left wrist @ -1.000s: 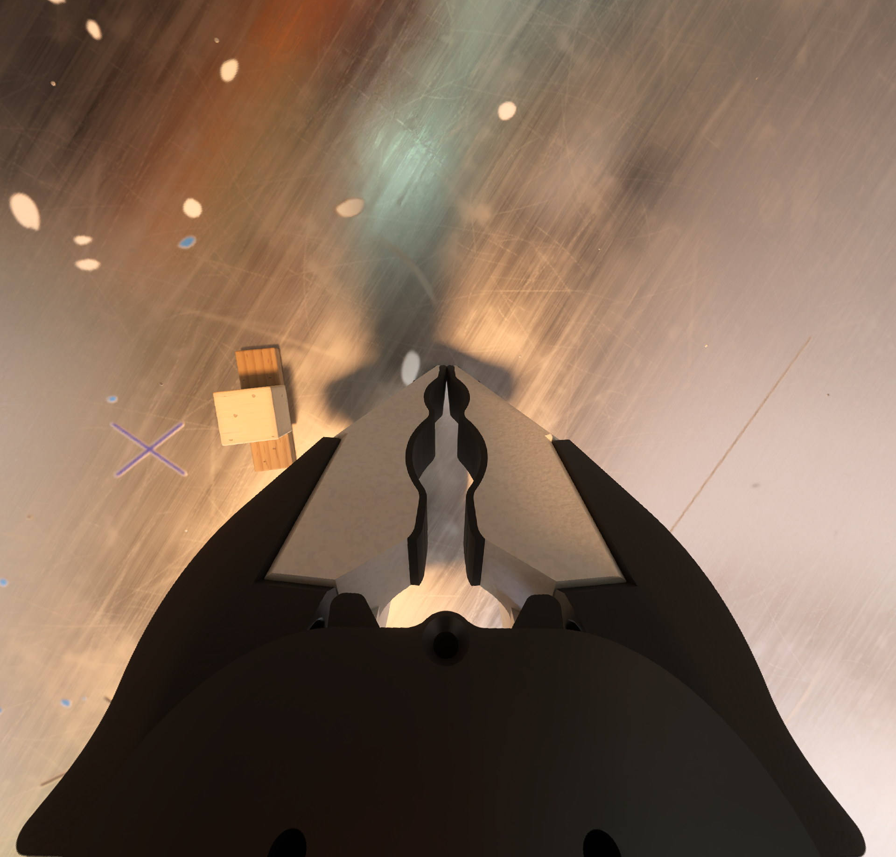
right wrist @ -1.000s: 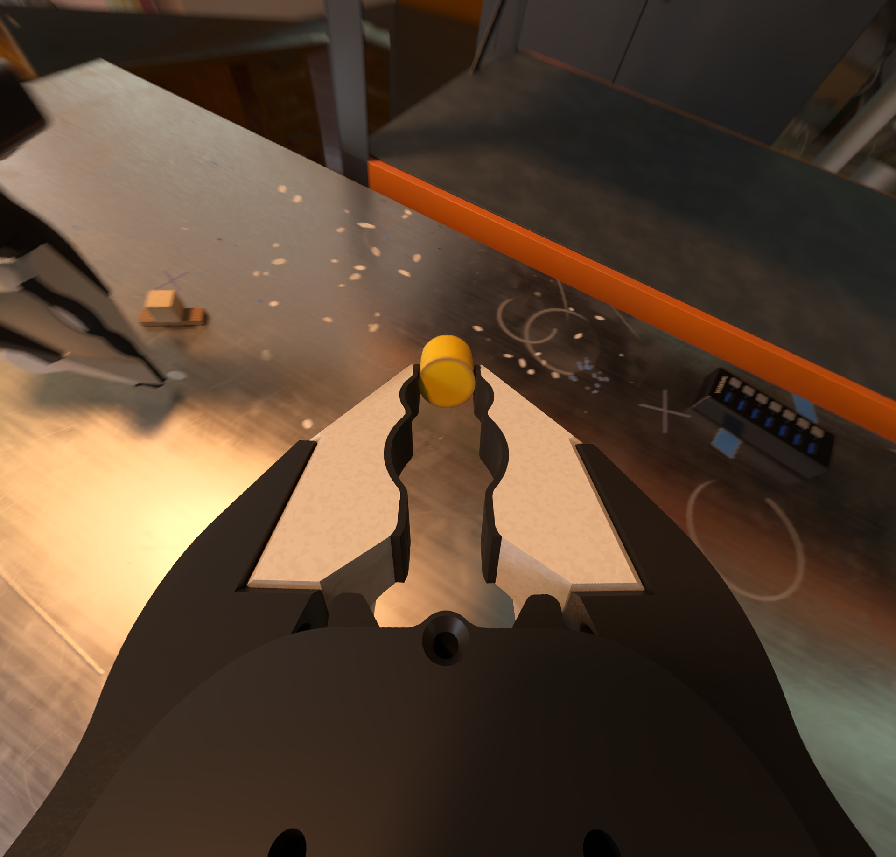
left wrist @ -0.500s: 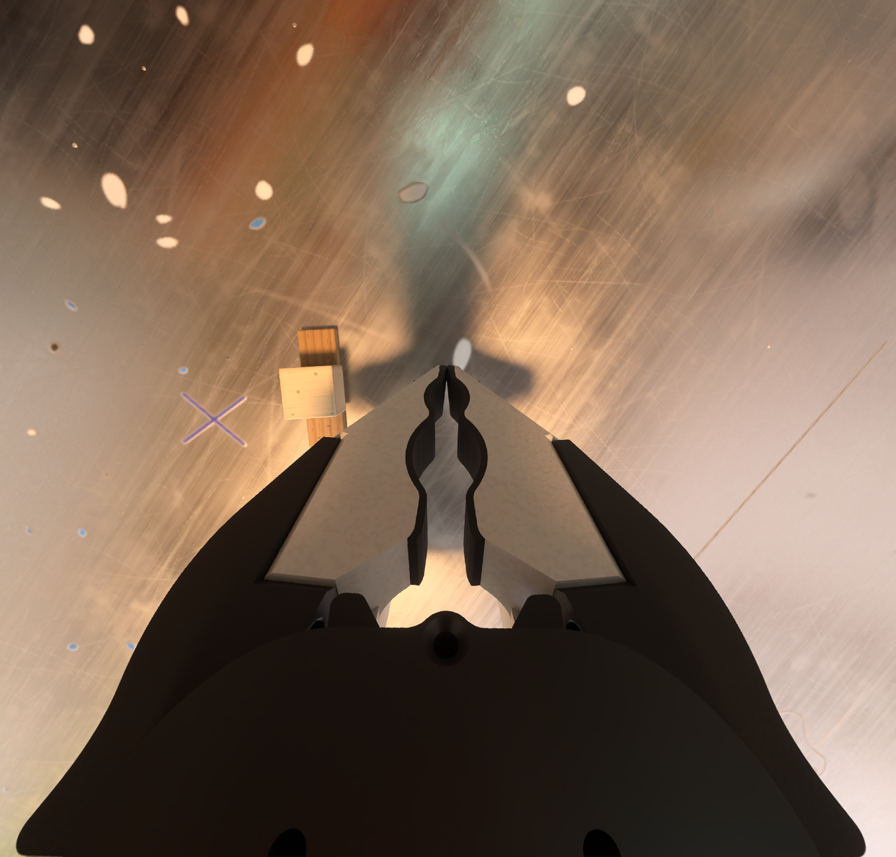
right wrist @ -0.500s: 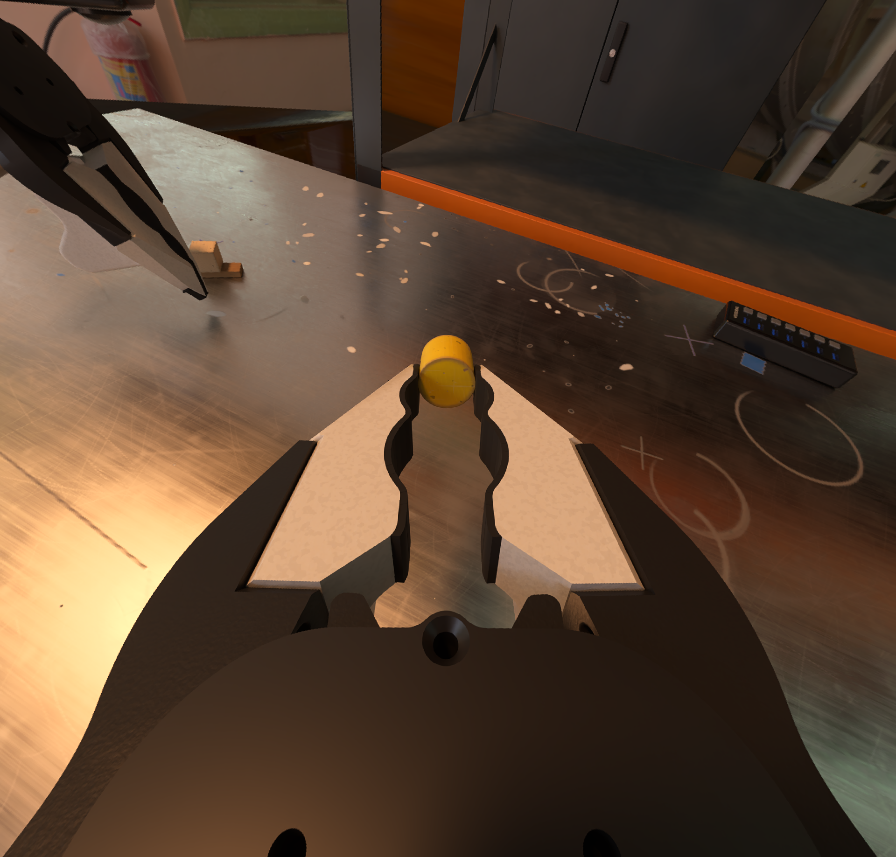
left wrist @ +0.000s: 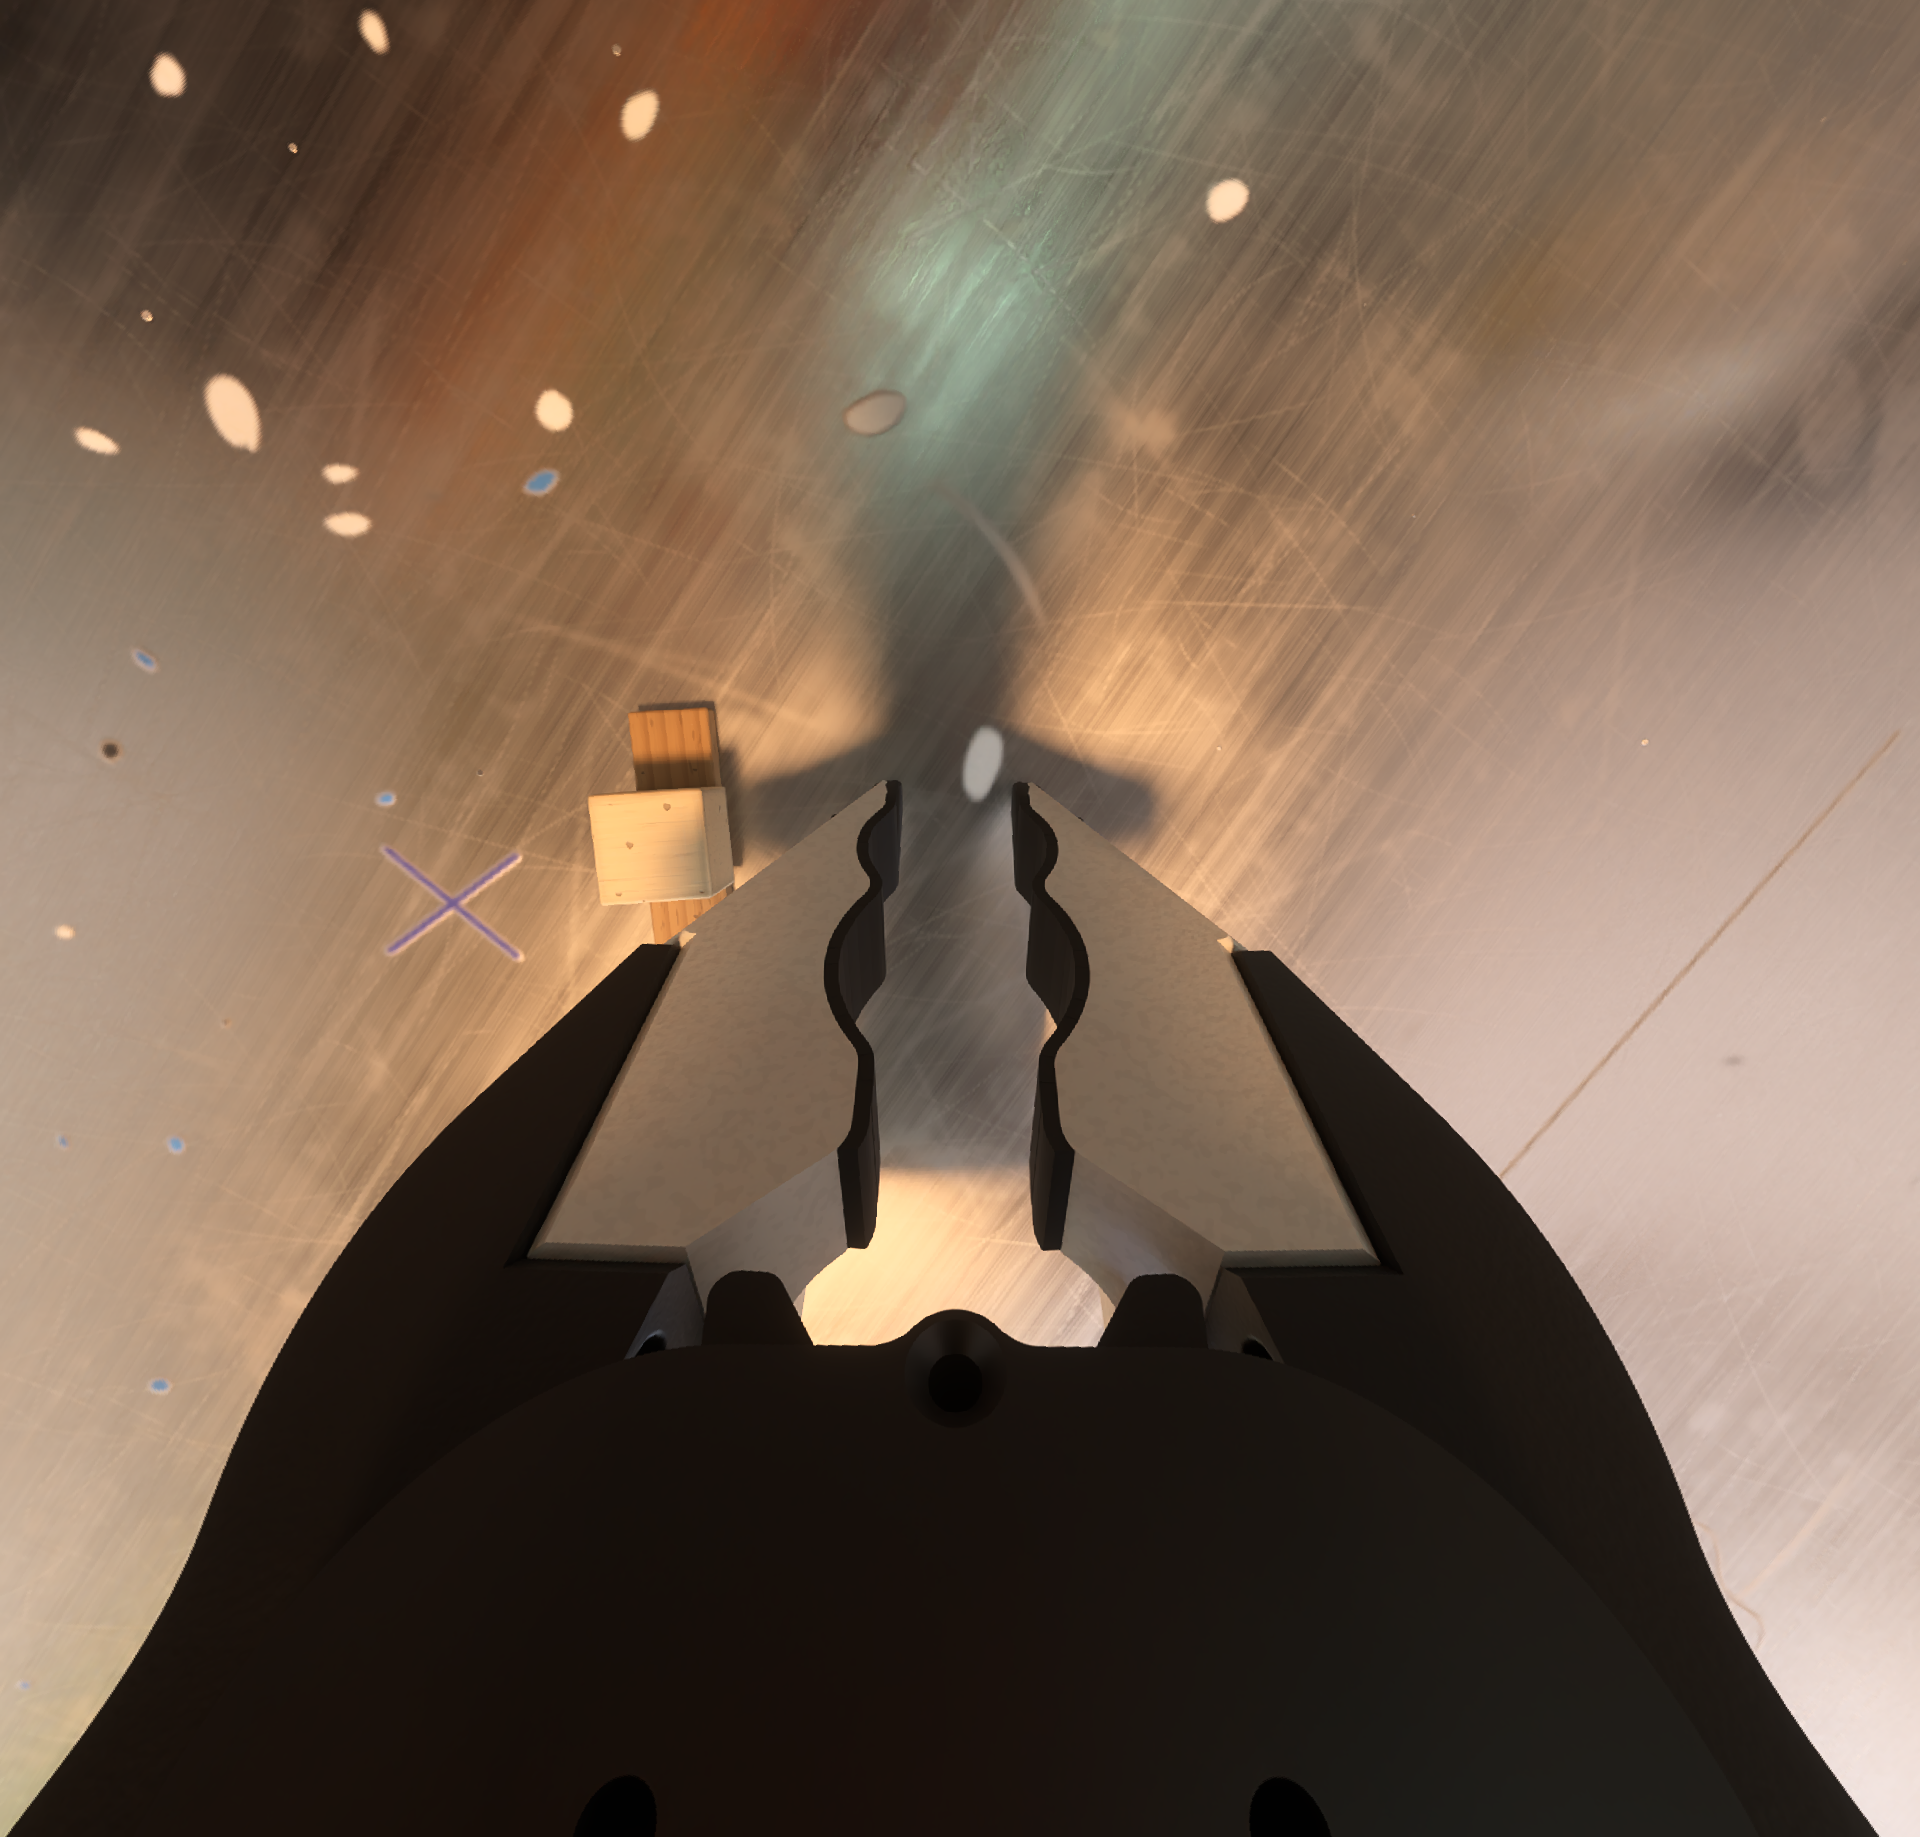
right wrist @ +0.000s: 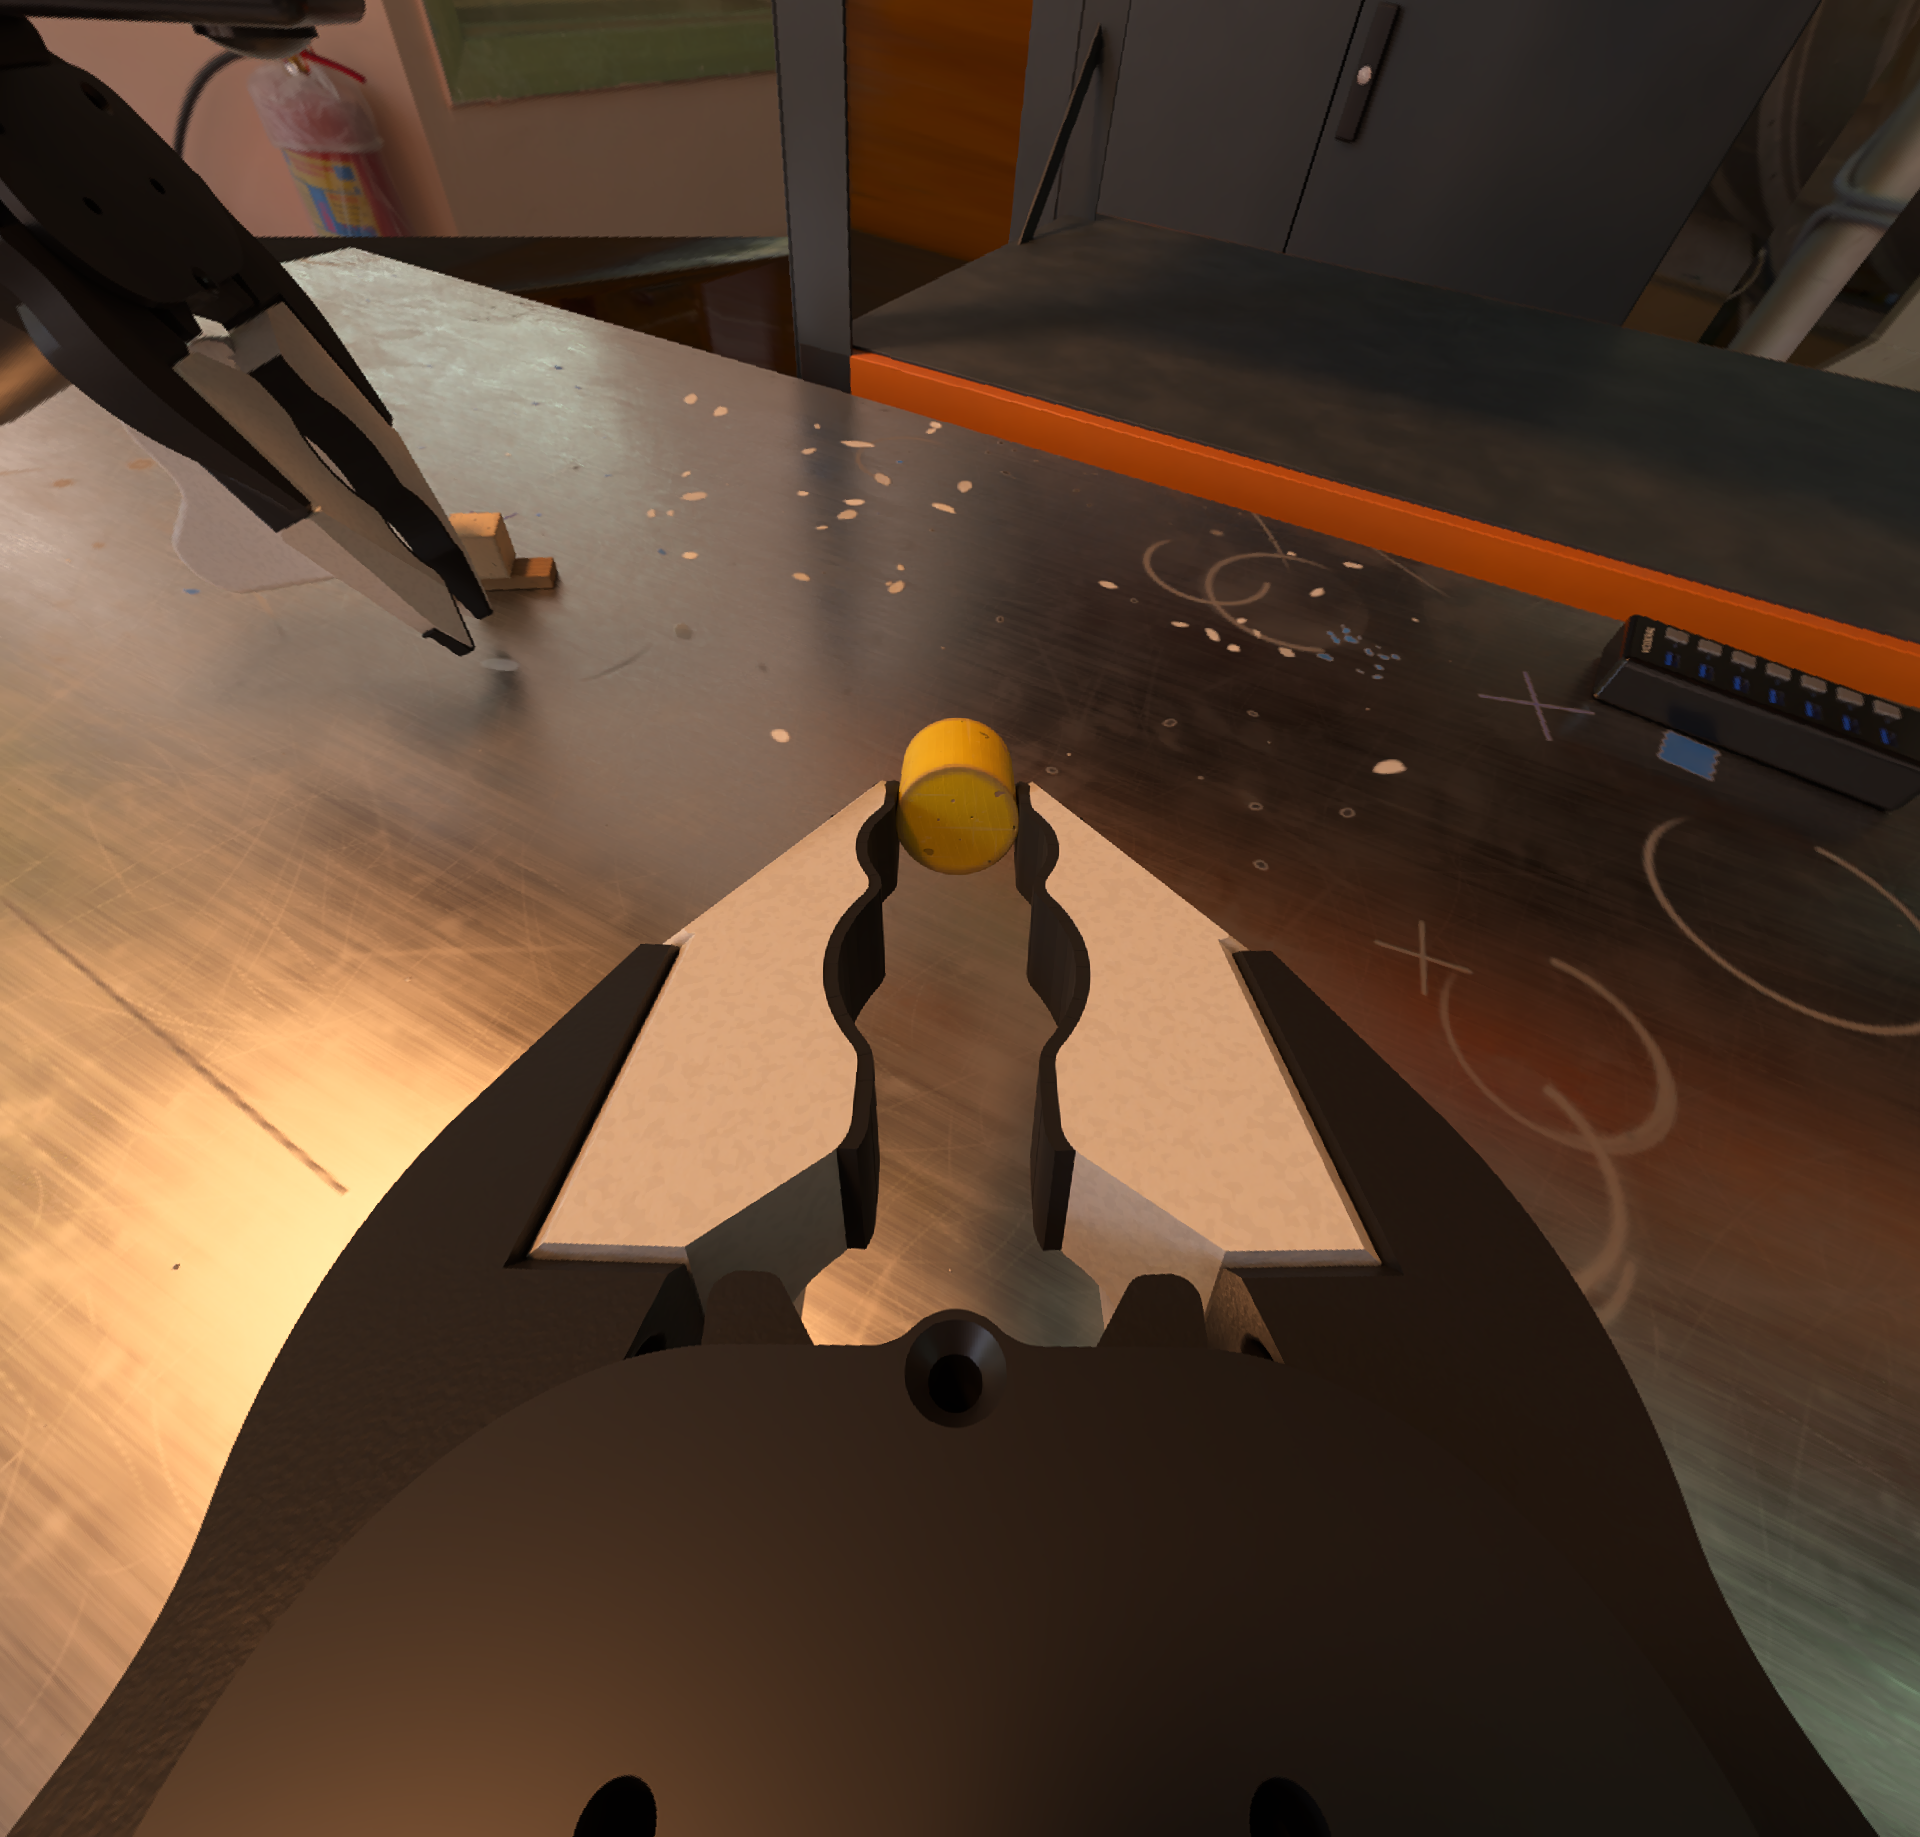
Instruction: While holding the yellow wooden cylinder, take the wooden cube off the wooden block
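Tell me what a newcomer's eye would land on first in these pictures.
First the yellow cylinder, bright against the scratched metal table, pinched at the tips of the right gripper. Next the pale cube sitting on the darker wooden block, just left of the open left gripper, with a purple cross mark beside it. At the table's far edge runs an orange strip.

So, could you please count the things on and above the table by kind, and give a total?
Grippers: 2, the left gripper open, the right gripper shut on the cylinder.
Yellow cylinders: 1, the yellow wooden cylinder.
Cubes: 1, the wooden cube.
Blocks: 1, the wooden block under the cube.
Black strips with blue ports: 1, the black strip.
Total: 6.
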You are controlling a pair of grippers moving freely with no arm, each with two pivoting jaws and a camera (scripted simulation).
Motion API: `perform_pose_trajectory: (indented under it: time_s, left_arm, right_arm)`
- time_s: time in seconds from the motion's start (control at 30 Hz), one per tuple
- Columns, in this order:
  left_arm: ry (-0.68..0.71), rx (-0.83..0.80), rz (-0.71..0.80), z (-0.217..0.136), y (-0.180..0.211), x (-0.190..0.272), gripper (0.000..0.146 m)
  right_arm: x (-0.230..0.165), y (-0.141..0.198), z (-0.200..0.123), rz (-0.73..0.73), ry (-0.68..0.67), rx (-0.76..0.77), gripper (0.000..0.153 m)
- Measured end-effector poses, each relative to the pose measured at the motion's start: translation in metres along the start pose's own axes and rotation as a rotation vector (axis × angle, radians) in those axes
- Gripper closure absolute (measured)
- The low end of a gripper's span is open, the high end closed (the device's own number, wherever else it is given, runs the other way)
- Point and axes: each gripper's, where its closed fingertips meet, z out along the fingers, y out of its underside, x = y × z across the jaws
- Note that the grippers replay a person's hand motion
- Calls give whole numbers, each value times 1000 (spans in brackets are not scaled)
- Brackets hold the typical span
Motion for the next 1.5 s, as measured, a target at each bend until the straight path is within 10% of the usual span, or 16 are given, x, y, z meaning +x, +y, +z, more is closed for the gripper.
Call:
perform_pose_trajectory:
  time_s: [0.37,0.57,0.87,1.07,1.5]
  left_arm:
    - [12,-51,-69,-30,1,-9,98]
    - [-210,-161,-64,-75,-4,-63,85]
    - [-176,-347,-29,-31,7,-54,79]
    - [-171,-347,-31,-14,9,-55,126]
    - [-108,-32,-155,-18,-9,-46,127]
  right_arm:
    - [0,-20,-5,174,-33,105,131]
    - [-5,-12,-13,92,-71,87,131]
    - [-2,-11,-18,156,-119,108,131]
    - [-6,-9,-16,169,-155,97,131]
    - [-15,-12,-9,422,-364,141,131]
